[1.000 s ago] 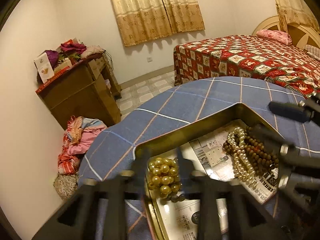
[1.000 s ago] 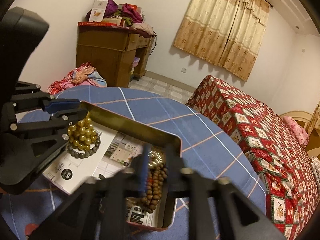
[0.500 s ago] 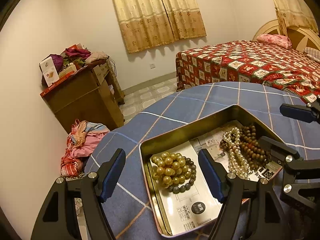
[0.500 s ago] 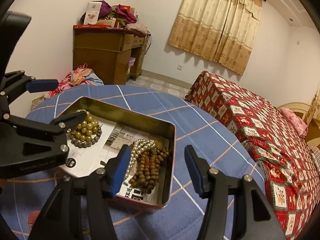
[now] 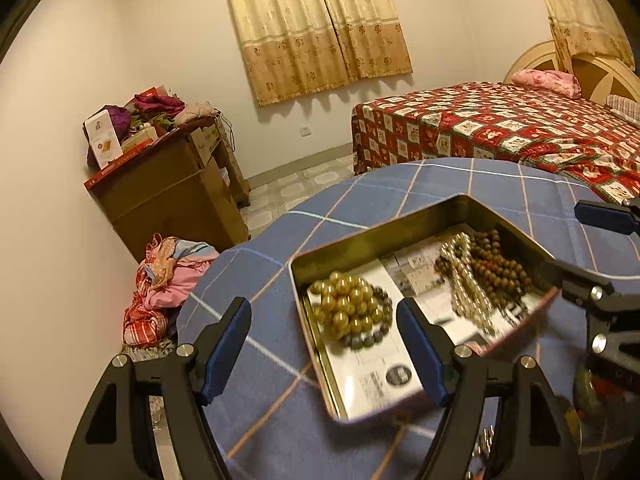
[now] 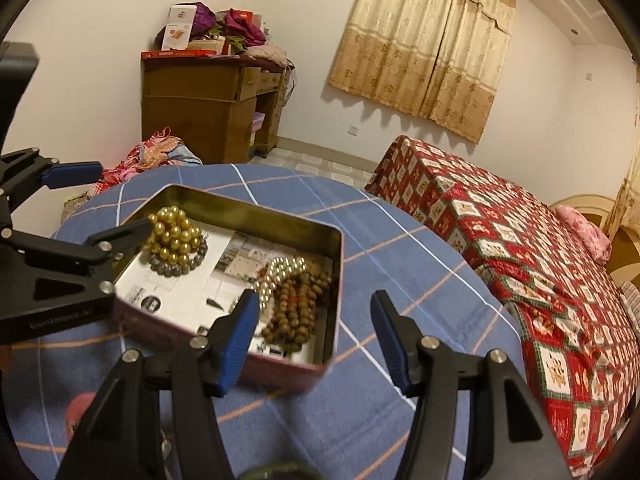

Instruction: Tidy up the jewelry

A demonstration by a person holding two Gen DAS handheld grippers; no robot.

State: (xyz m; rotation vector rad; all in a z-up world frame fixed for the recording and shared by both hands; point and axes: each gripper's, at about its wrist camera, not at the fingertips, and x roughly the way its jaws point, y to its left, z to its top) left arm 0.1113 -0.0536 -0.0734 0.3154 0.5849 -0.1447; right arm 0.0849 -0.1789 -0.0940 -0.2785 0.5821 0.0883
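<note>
Nearest to me, the left gripper (image 5: pixel 324 344) and the right gripper (image 6: pixel 312 336) both hang just before the near wall of the tin box (image 6: pixel 280 364), their jaws apart with nothing between them, having just opened, I think to let the beads rest inside. Further in the tin I count three pieces: a gold bead bracelet (image 5: pixel 348 308) at its left end, a pearl string (image 5: pixel 466 276) and brown wooden beads (image 5: pixel 496 268) touching together at its right end, apparently sorted by kind.

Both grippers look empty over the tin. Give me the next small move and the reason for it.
Probably draw both back from the tin. The left gripper and right gripper stand open, having just been opening, with nothing held. The gold beads, pearl strand and brown beads already lie inside.
</note>
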